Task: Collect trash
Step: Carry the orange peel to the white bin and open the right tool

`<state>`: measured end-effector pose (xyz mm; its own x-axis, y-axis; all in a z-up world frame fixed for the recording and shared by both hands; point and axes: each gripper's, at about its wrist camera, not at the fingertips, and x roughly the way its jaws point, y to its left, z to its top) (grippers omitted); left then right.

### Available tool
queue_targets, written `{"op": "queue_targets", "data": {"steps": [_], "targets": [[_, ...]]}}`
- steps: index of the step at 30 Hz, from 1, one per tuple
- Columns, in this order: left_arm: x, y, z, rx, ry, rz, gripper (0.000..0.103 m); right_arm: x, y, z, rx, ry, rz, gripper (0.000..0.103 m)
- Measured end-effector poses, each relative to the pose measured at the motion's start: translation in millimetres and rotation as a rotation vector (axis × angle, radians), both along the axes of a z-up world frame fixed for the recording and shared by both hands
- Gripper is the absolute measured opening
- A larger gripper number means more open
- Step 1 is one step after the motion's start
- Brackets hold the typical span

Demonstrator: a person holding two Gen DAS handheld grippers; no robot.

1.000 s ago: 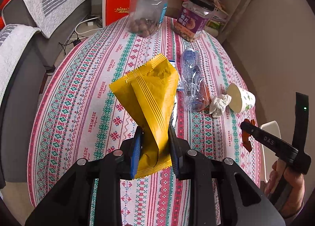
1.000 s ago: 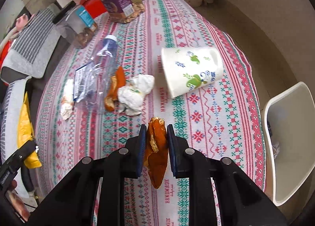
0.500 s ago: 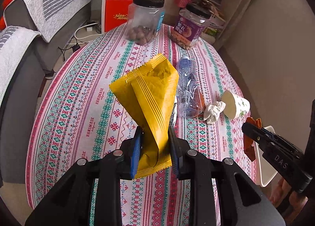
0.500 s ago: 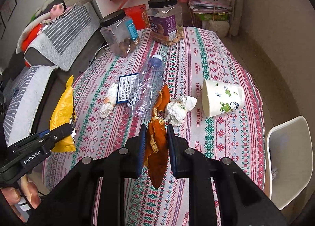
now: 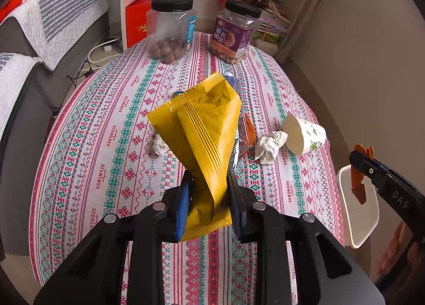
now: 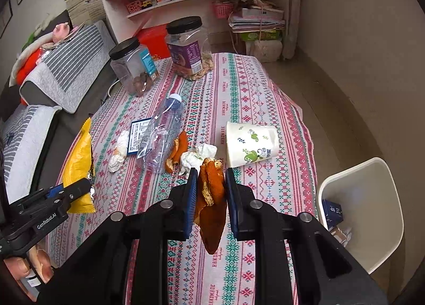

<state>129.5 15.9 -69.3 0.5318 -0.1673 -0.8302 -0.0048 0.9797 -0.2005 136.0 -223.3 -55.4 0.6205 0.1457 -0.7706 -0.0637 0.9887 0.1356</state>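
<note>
- Two tools are loaded: the left tool (image 5: pixel 208 193) is clamped on a yellow snack bag (image 5: pixel 204 129), which stands up from between its pads at the frame's centre, as it did a second ago.
- The right tool (image 6: pixel 211 185) is closed tight on a piece of orange peel (image 6: pixel 211 198), whose tip hangs below the pads.
- Since a second ago the right-wrist view has pulled back: the surface (image 6: pixel 239 92) now sits lower and smaller, with shelves filling the upper frame.
- The white bin (image 6: pixel 372 198) at lower right now shows its inside, with a dark blue box in it.
- Left on the surface, mid-frame: a crushed clear bottle (image 6: pixel 162 134), a second peel (image 6: pixel 176 150), a tissue wad (image 6: pixel 198 156) and a tipped paper cup (image 6: pixel 252 142).
- In the left-wrist view, the right tool with its peel has shifted to the right edge, above the bin.
</note>
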Motion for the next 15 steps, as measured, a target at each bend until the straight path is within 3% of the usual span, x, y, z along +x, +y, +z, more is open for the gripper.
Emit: {"op": "queue_targets", "data": {"steps": [15], "targets": [[-1.1,-46.6,-2.1,0.023,-0.019,-0.062,0.027,-15.4,-104.9,5.5,-0.050,-0.021,-0.241,0.020]]}}
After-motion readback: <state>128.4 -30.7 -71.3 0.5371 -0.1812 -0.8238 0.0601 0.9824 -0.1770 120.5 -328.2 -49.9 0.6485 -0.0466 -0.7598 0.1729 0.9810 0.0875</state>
